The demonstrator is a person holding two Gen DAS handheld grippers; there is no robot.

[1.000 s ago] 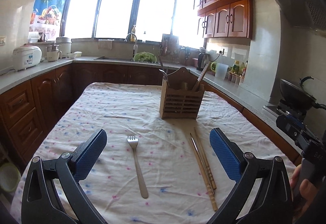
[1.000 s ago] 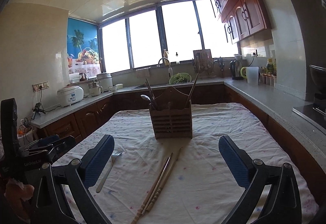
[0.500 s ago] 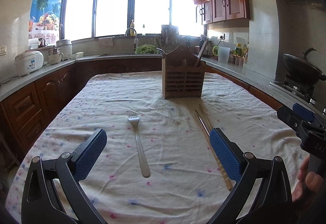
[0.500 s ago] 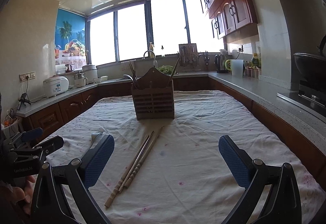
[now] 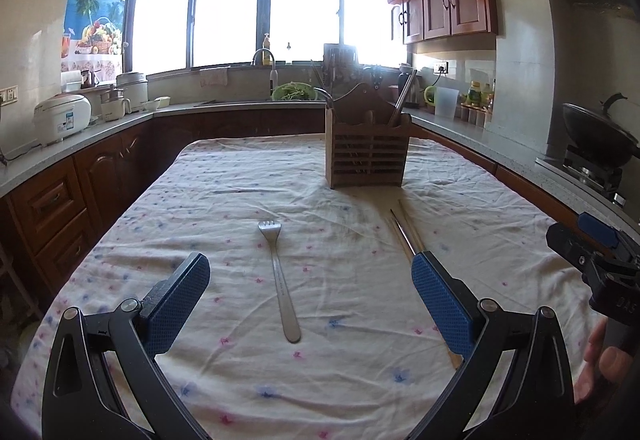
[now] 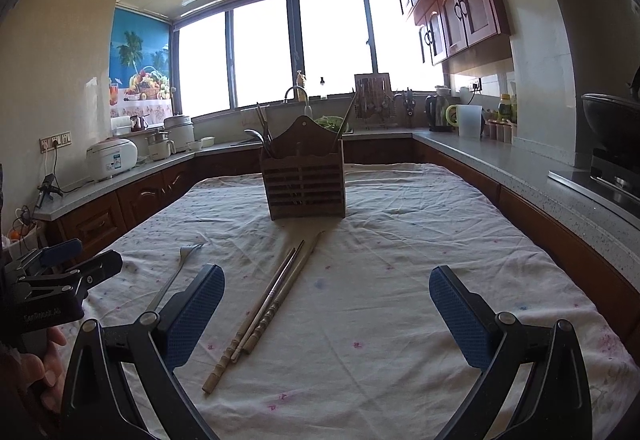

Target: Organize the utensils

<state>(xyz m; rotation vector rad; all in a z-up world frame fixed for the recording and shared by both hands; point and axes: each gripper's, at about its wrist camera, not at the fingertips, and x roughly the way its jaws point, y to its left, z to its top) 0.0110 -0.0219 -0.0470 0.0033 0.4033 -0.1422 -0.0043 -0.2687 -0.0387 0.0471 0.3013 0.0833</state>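
Left tool (image 5: 310,288): blue pads spread wide, empty, touching nothing, hovering above the table (image 5: 224,200). Metal fork (image 5: 279,276) lies flat on the floral cloth between its fingers, tines toward 12 o'clock, handle toward 6.

Right tool (image 6: 326,298): pads also spread wide, holding nothing, clear of the cloth. Chopsticks (image 6: 266,304) lie in a bundle just inside its left finger, running from 7 o'clock up toward 1 o'clock; looks like wooden and metal ones together, exact count unclear.

Wooden utensil holder (image 6: 303,176) stands upright at 12 o'clock from both tools, well beyond the fork and chopsticks. A few utensils already stick out of it; which compartments, can't tell.

In the left wrist view the chopsticks (image 5: 404,232) sit at 2 o'clock of the fork, partly hidden behind the tool's right finger.
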